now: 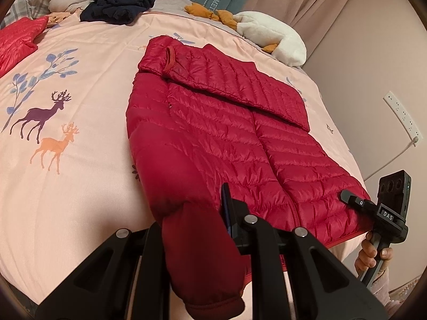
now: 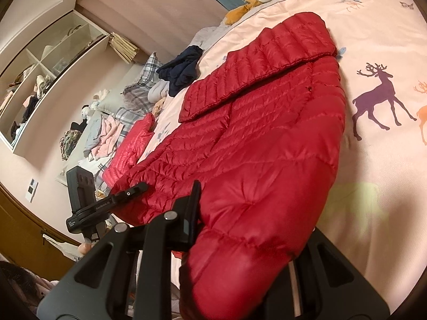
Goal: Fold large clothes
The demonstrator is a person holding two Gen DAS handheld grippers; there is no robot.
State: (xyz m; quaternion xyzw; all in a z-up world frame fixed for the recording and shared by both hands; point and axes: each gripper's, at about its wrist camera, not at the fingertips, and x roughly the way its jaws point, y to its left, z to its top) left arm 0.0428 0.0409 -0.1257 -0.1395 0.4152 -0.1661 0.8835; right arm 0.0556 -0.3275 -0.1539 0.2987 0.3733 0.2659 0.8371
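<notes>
A dark red quilted down jacket lies flat on the pink deer-print bedspread, with one sleeve folded across its upper part. My left gripper is shut on the jacket's near left sleeve end. The fabric drapes between the jaws and hides one finger. My right gripper pinches the near right hem corner, with a hand on its handle. In the right wrist view the jacket bulges up through my right gripper, which is shut on it. The left gripper clamps the jacket's edge to the left.
A second, brighter red jacket and a navy garment lie at the far side of the bed. A white and orange plush toy rests by the wall. Piled clothes and an open shelf stand beyond the bed.
</notes>
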